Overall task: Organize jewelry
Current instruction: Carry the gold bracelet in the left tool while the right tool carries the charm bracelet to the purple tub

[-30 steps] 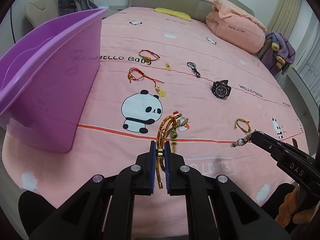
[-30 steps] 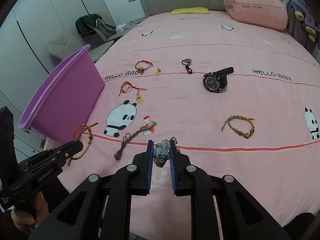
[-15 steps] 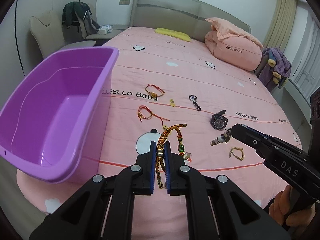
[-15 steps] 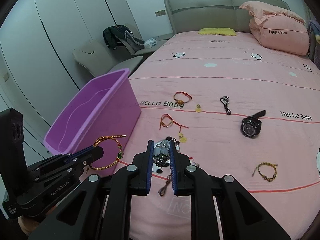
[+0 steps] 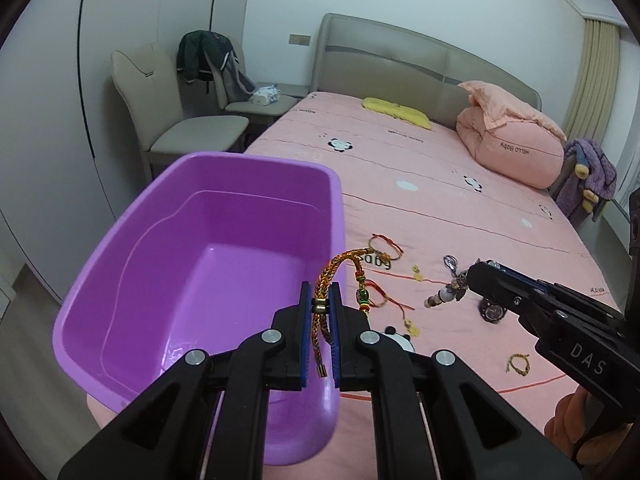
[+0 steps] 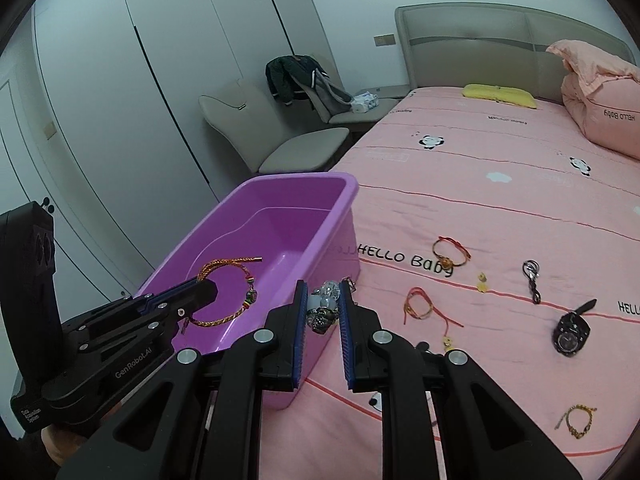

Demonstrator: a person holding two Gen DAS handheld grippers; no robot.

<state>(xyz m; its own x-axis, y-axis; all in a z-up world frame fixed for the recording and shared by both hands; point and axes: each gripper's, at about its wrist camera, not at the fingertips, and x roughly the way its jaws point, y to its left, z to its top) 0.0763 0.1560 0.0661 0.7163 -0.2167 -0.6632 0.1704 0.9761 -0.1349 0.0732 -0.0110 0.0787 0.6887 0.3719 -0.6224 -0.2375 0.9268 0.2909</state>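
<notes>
Two claws each clamp one bracelet: left claw (image 5: 320,308) a braided bracelet (image 5: 332,268), right claw (image 6: 323,308) a beaded bracelet (image 6: 325,307); one purple tub (image 5: 120,240).

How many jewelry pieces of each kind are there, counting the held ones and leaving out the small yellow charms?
red cord bracelets: 2, on the bedspread
braided cord bracelets: 2, one in the left gripper, one on the bedspread
beaded strand: 1, in the right gripper
black wristwatch: 1
metal clip keychain: 1
Total: 7
</notes>
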